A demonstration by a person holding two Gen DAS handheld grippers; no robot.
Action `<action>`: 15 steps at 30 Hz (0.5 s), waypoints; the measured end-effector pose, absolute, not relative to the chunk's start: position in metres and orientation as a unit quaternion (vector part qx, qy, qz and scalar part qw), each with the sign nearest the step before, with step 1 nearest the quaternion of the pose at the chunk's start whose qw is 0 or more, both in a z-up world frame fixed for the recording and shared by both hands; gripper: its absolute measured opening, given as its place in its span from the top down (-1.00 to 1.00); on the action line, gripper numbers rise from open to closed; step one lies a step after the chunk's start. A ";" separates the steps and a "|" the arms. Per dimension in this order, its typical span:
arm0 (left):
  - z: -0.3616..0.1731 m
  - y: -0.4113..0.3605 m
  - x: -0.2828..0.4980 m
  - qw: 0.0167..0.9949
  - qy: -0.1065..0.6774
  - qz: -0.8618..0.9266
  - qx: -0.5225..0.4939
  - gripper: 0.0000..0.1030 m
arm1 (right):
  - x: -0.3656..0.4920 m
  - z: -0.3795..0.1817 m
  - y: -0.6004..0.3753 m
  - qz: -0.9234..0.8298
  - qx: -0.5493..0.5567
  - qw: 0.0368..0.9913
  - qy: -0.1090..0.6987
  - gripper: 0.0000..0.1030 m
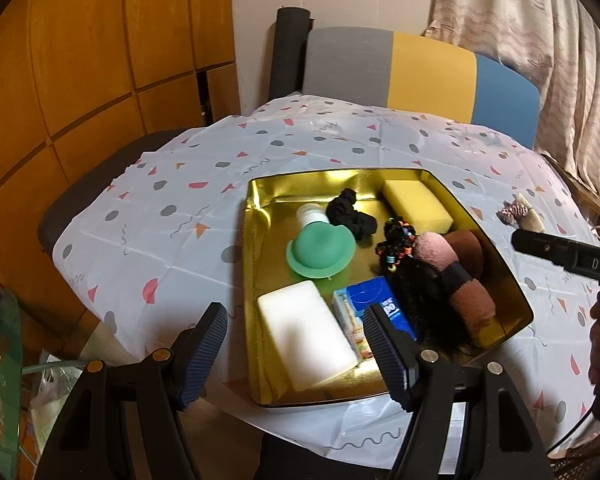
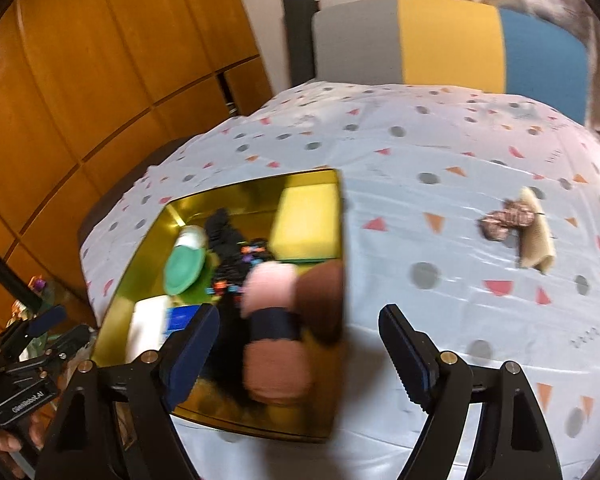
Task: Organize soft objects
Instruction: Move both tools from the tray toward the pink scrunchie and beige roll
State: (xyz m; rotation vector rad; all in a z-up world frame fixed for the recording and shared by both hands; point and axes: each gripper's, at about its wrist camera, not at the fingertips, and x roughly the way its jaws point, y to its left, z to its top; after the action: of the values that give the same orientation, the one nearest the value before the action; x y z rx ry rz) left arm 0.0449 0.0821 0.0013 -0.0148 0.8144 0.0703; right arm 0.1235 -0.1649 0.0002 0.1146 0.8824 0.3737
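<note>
In the gold tray (image 1: 256, 240), a two-tone pink roll (image 1: 456, 276)

Left gripper (image 1: 296, 354) jaws spread wide, nothing between the pads, pointing forward and down. Right gripper (image 2: 300, 352) also wide open and empty, same downward tilt. Right view is motion-blurred; left view sharp.

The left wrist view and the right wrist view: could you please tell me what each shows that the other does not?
Only the left wrist view shows the white foam block whole. Only the right shows the beige cloth whole, beside the pinkish bundle. Both share the gold tray, green hat, yellow sponge and open grippers.
</note>
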 end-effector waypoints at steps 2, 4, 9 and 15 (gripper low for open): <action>0.002 0.076 0.047 0.917 0.397 0.025 -0.002 -0.39 | 0.124 0.000 -0.182 0.164 0.058 0.889 0.423 -0.61; 0.003 0.070 0.049 0.918 0.396 0.016 0.001 -0.39 | 0.125 0.000 -0.201 0.146 0.060 0.893 0.422 -0.61; 0.011 0.050 0.055 0.922 0.388 -0.009 0.016 -0.39 | 0.127 0.002 -0.251 0.095 0.060 0.903 0.415 -0.64; 0.017 0.022 0.070 0.919 0.391 -0.049 0.023 -0.39 | 0.128 -0.008 -0.328 0.011 0.064 0.910 0.409 -0.66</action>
State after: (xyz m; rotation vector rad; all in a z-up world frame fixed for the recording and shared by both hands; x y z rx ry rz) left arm 0.0698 0.0219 0.0170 0.0476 0.8047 -0.1004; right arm 0.1284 -0.3277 -0.0079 0.1317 0.8428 0.0230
